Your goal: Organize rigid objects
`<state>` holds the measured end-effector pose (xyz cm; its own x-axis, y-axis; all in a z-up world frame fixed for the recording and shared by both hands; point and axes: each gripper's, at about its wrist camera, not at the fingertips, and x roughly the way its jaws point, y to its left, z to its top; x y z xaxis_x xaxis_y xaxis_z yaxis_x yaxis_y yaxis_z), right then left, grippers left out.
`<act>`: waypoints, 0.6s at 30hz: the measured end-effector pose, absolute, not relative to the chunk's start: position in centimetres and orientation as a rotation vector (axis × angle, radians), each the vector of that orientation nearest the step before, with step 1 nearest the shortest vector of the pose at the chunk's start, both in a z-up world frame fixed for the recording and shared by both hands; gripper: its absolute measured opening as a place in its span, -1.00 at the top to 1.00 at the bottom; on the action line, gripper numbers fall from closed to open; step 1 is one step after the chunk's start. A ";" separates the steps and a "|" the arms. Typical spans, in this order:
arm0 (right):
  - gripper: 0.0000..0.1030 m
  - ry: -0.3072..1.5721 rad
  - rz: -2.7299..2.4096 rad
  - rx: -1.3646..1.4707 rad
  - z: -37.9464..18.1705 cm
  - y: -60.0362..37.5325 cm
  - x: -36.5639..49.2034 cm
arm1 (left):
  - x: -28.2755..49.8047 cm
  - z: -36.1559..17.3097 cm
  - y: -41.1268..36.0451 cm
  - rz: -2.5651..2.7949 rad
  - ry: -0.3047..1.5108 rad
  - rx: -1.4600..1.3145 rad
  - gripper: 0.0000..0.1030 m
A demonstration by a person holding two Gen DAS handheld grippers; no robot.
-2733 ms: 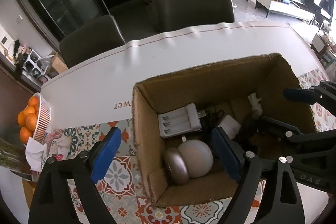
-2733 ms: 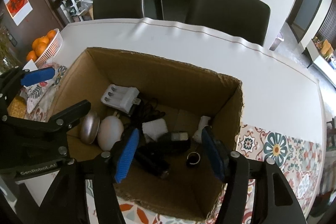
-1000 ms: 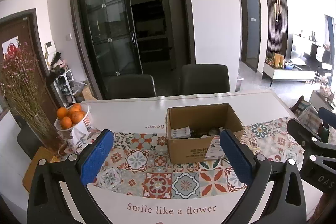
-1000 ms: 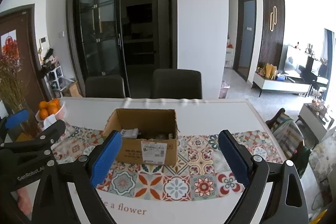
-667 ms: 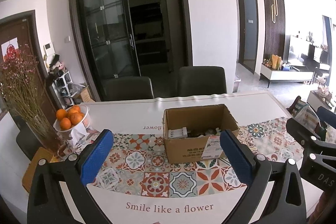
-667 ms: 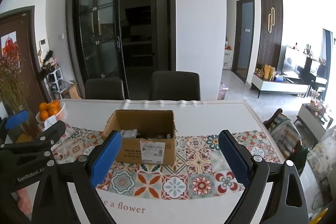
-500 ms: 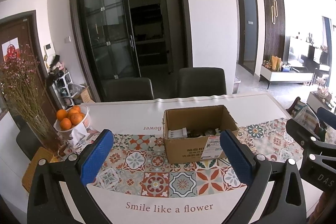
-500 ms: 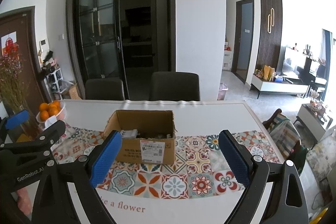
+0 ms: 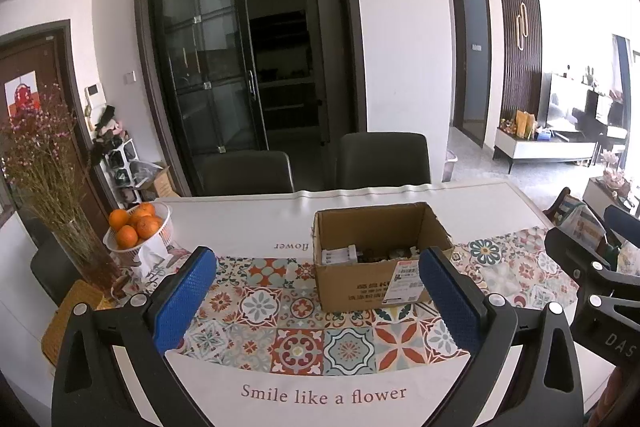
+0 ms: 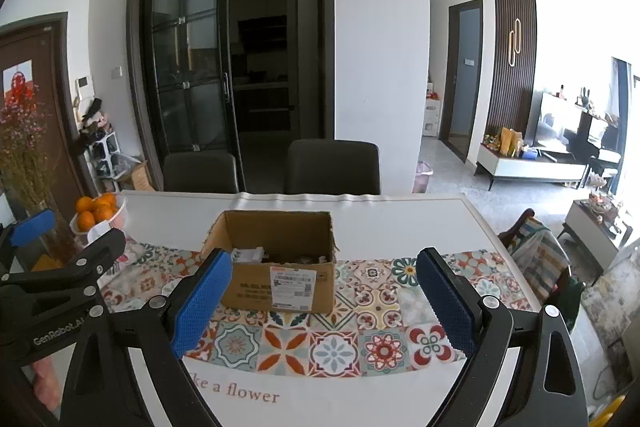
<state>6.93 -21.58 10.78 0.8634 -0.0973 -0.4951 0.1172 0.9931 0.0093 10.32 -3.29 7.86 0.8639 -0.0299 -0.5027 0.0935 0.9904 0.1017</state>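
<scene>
cardboard box (image 9: pixel 378 263) w/ rigid bits sits mid surface (image 9: pixel 248 215) on tiled runner | left gripper (image 9: pixel 320 301) + right gripper (image 10: pixel 322 301) both held back, fingers wide apart, nothing held | risk imo: reaching in blind, snagging box wall & dragging it

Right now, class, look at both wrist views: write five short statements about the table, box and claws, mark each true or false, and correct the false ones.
1. The cardboard box stands on the patterned runner. True.
2. The left claw is shut on the box. False: it is open, holding nothing.
3. A bowl of oranges sits on the table. True.
4. The box is sealed with its flaps shut. False: its top is open, with items showing inside.
5. The right claw is open and empty. True.
</scene>
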 end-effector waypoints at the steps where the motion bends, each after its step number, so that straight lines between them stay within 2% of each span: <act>1: -0.82 0.517 -0.111 0.038 10.9 -21.5 6.8 | 10.3 7.9 -3.4 -0.063 0.522 0.124 -1.00; 18: -0.82 0.512 -0.108 0.037 11.5 -20.9 6.5 | 10.0 8.2 -2.9 -0.057 0.517 0.119 -1.00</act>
